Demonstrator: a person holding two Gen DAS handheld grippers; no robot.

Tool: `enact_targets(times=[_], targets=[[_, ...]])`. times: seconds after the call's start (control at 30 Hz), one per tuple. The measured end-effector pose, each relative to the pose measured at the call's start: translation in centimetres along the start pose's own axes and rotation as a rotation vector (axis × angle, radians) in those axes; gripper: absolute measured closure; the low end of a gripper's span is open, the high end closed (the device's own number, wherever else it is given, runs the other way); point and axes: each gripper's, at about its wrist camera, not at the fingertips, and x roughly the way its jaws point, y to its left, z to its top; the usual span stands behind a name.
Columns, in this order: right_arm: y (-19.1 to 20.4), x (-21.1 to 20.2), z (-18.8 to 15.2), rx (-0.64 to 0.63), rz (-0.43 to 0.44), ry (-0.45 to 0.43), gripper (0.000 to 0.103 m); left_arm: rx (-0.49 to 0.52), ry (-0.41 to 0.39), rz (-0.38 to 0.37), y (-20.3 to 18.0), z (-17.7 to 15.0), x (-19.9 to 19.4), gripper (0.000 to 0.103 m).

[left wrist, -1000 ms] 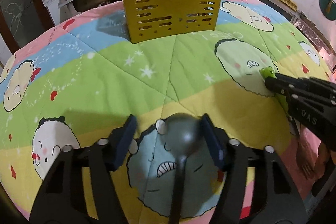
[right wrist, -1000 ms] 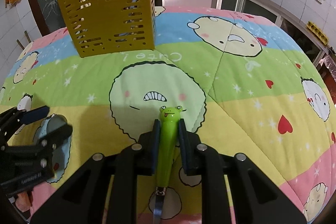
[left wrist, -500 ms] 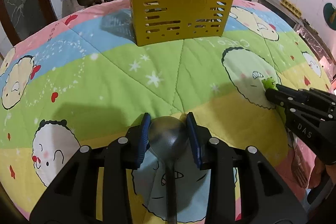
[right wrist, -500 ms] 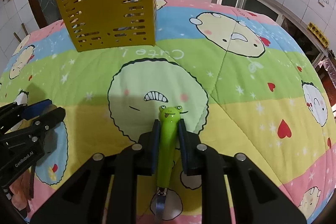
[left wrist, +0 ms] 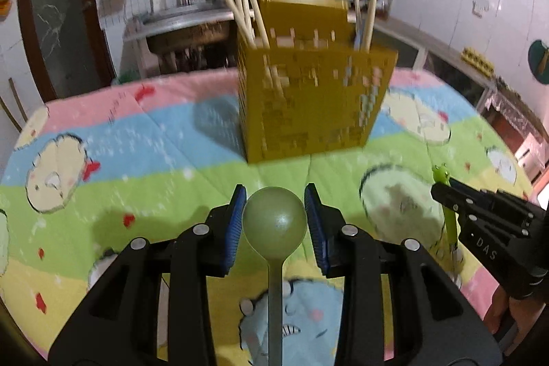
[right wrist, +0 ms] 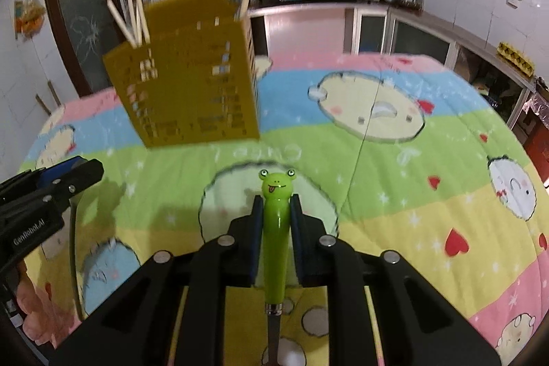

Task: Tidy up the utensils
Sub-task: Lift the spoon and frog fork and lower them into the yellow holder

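While both loads hang above the quilt (right wrist: 394, 180), left gripper (left wrist: 274, 218) clamps spoon (left wrist: 274, 223), right gripper (right wrist: 276, 225) clamps frog-handled utensil (right wrist: 276, 215). Carry step; next, tip each into yellow caddy (left wrist: 308, 105).

My metal spoon (left wrist: 274, 222) and frog-handled green utensil (right wrist: 276, 222) are held pointing toward the slotted yellow holder (left wrist: 308, 105), which stands upright with chopsticks (left wrist: 245, 12) inside.

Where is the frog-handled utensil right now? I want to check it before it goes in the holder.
The frog-handled utensil sits clamped in the right gripper, frog head forward, above the cartoon quilt, right of the yellow utensil holder.
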Motion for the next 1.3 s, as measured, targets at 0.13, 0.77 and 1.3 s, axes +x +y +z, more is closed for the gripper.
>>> enact_targets(times=[0.13, 0.77, 1.3], targets=[[-0.6, -1.3, 1.2, 0.035, 0.019, -0.110, 0.087, -0.027, -0.105, 0.021, 0.6, 1.5, -1.5, 0.069], [1.0, -4.0, 3.9, -0.055, 0.002, -0.443, 0.087, -0.049, -0.306, -0.001, 1.9, 3.9, -2.6, 0.069], [0.9, -8.7, 9.5, 0.013, 0.088, -0.609, 0.087, -0.037, -0.489, -0.058, 0.8, 8.3, -7.5, 0.069]])
